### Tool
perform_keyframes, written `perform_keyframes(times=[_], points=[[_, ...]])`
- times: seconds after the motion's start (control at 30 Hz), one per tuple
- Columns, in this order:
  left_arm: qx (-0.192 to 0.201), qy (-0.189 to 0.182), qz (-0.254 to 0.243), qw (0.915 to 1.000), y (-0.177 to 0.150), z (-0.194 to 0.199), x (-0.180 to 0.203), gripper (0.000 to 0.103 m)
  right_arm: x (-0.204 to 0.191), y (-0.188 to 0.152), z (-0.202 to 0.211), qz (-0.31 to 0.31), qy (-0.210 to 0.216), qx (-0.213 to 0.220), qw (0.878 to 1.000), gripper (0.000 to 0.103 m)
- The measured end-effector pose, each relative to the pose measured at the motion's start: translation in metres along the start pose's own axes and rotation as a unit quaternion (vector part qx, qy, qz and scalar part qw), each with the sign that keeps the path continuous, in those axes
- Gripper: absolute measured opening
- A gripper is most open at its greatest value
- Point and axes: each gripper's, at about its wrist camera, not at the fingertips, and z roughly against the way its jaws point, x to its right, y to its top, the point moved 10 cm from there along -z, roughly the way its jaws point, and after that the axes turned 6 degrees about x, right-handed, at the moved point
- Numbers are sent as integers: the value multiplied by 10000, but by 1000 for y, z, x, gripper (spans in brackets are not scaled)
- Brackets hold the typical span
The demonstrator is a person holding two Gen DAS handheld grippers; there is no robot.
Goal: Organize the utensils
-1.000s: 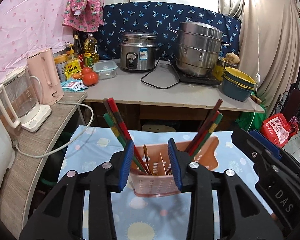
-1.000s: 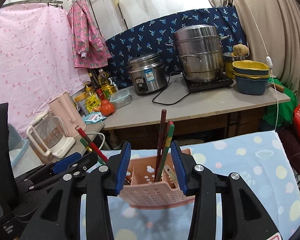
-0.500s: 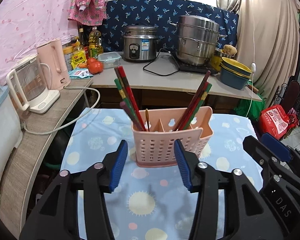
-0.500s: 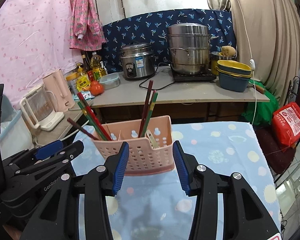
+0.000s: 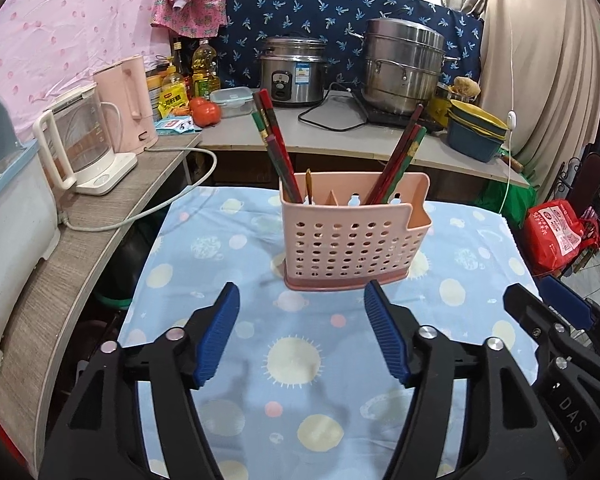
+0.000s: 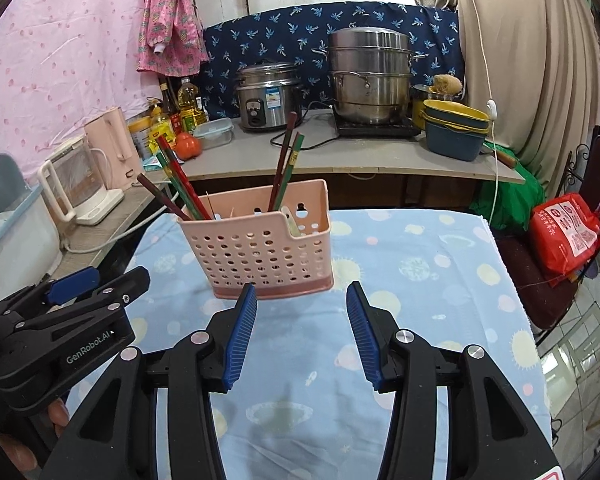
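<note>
A pink perforated utensil holder [image 5: 350,236] stands upright on the blue patterned tablecloth [image 5: 300,360]; it also shows in the right wrist view [image 6: 260,250]. Red and green chopsticks [image 5: 274,140] lean out of its left compartment and another bunch [image 5: 404,152] out of its right one. My left gripper [image 5: 302,332] is open and empty, a little in front of the holder. My right gripper [image 6: 302,328] is open and empty, also just in front of it. Each gripper shows at the edge of the other's view.
Behind the table runs a counter [image 5: 340,136] with a rice cooker [image 5: 292,70], a steel steamer pot [image 5: 404,66], stacked bowls [image 5: 476,132] and tomatoes [image 5: 206,110]. Left, a wooden shelf [image 5: 100,216] holds two kettles [image 5: 84,140] and a cord. A red bag [image 5: 556,232] sits at the right.
Both grippers have pulled back from the holder and opened wider. The holder, earlier between the fingers, now stands free on the cloth.
</note>
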Motion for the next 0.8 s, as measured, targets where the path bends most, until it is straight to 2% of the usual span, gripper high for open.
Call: perform_keyframes(times=[0.1, 0.2, 0.27, 0.37, 0.5, 0.63, 0.8], points=[[-11, 40, -22, 10000, -5, 2, -2, 69, 4, -6, 3, 11, -57, -38, 10000, 48], [-52, 78, -29, 10000, -11, 3, -3, 73, 9, -12, 5, -34, -101, -82, 9999, 54], [-64, 123, -21, 9999, -15, 5, -5, 80, 11, -15, 7, -29, -125, -70, 9999, 60], [-81, 200, -55, 9998, -19, 6, -5, 86, 12, -18, 9, 13, -172, -28, 9998, 64], [-100, 239, -76, 9996, -25, 7, -7, 90, 12, -24, 11, 23, -150, -87, 9998, 69], [-142, 266, -54, 9995, -30, 7, -8, 92, 12, -28, 14, -3, -119, -87, 9999, 84], [-206, 282, -27, 9994, -36, 7, -10, 93, 13, -31, 15, 50, -203, -115, 9997, 86]])
